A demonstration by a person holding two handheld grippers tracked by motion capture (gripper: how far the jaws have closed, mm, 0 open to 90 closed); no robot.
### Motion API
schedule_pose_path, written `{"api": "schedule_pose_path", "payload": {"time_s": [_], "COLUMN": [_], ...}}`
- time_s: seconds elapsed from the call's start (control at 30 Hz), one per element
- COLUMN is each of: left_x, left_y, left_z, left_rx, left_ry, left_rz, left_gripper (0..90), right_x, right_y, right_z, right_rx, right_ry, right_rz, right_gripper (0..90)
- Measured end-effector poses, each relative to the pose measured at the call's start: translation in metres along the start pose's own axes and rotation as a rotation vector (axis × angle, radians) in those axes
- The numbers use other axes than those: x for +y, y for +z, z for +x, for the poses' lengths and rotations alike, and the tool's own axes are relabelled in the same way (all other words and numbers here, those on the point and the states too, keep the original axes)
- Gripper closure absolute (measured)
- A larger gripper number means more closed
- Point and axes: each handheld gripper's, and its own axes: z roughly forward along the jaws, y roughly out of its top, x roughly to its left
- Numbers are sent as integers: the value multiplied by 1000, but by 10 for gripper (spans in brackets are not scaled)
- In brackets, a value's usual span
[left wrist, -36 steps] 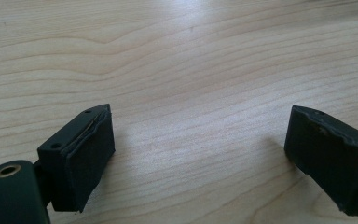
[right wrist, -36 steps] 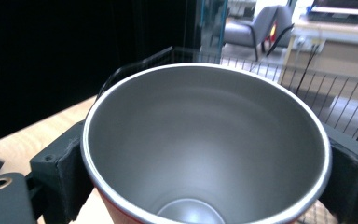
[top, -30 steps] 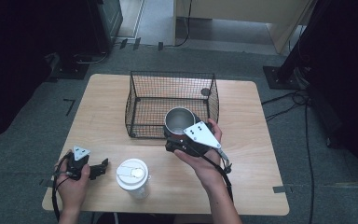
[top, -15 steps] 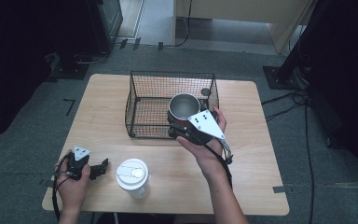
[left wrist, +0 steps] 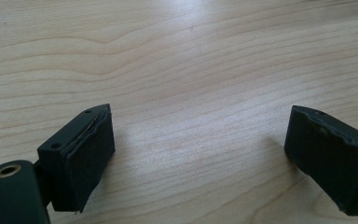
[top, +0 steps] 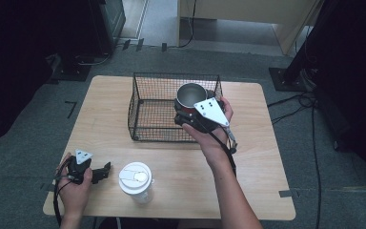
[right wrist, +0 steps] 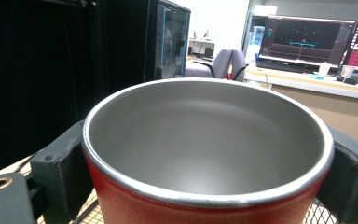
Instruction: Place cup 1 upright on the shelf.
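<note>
Two bare forearms are showing, no sleeves. Each hand is carrying a black gripper topped by a grey three-cornered plate, left gripper (top: 106, 170), right gripper (top: 180, 118), black cables trailing.

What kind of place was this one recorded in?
Probably a lab or office workspace. The right gripper view looks past the red cup to monitors on a desk and an office chair. The high view shows a wooden table on grey carpet with cables across the floor.

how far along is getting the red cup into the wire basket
Done: the right gripper is shut on the red cup and has it lifted. In hand: carrying it above the wire basket. Left: lowering and releasing it. The left gripper rests open on the table.
</note>
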Motion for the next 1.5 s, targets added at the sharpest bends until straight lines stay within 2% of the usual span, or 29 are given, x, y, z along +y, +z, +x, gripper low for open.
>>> {"api": "schedule_pose_path", "payload": {"time_s": [0.43, 0.57, 0.67, 1.07, 1.2, 1.5], "left_x": [0, 2, 3, 3, 3, 3], "left_y": [0, 1, 2, 2, 2, 2], "left_z": [0, -1, -4, -4, -4, -4], "left_rx": [1, 6, 19, 18, 18, 18], "left_ry": [0, -33, -14, -14, -14, -14], "left_rz": [1, -5, 2, 3, 3, 3], "left_gripper": [93, 95, 95, 95, 95, 95], "right_x": [-7, -11, -16, -34, -42, -55], "right_y": [29, 37, 44, 71, 84, 113], "right_z": [-11, -15, -18, -30, -32, -36], "right_rx": [-40, -51, -52, -86, -96, -124], "right_ry": [14, 8, 10, 44, 43, 84], "right_rz": [6, 20, 34, 80, 101, 130], "right_gripper": [76, 76, 76, 76, 75, 75]}}
